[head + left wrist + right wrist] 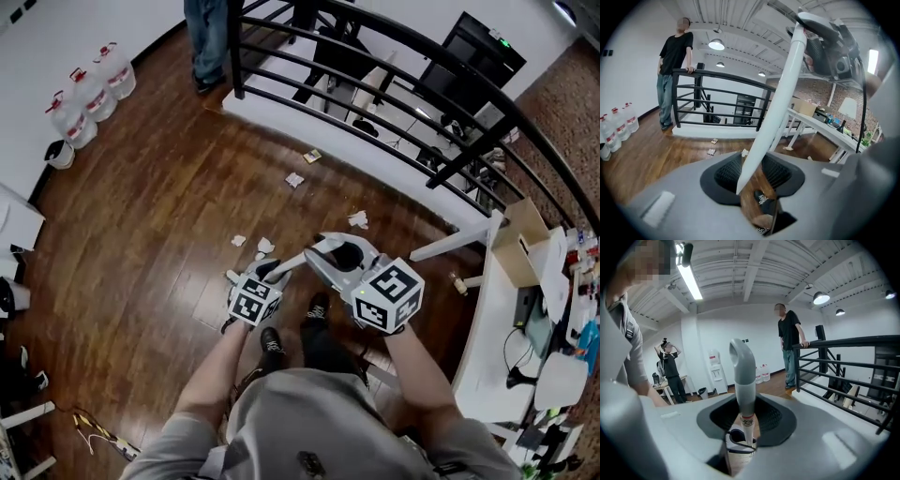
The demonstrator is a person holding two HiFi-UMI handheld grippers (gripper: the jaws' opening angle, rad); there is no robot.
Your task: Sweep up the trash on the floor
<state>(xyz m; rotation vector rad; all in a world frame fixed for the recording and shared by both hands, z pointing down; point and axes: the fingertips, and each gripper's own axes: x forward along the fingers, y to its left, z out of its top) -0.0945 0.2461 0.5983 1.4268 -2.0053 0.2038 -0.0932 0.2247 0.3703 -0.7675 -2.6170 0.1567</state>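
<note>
Where both claws sit at the centre of the head view, the right claw (330, 255) is clenched on a white pole (292, 260). Its grey hooked top (742, 366) rises at the middle of the right gripper view. The pole's lower end lies between the jaws of the left claw (270, 273), which stand released, with floor showing in the gap beside it. The trash, crumpled paper scraps (358, 219), lies scattered on the wooden floor (141, 216) just above the claws and on towards the top of the frame. A person (674, 56) stands at the black railing (726, 76), upper left of the left gripper view.
</note>
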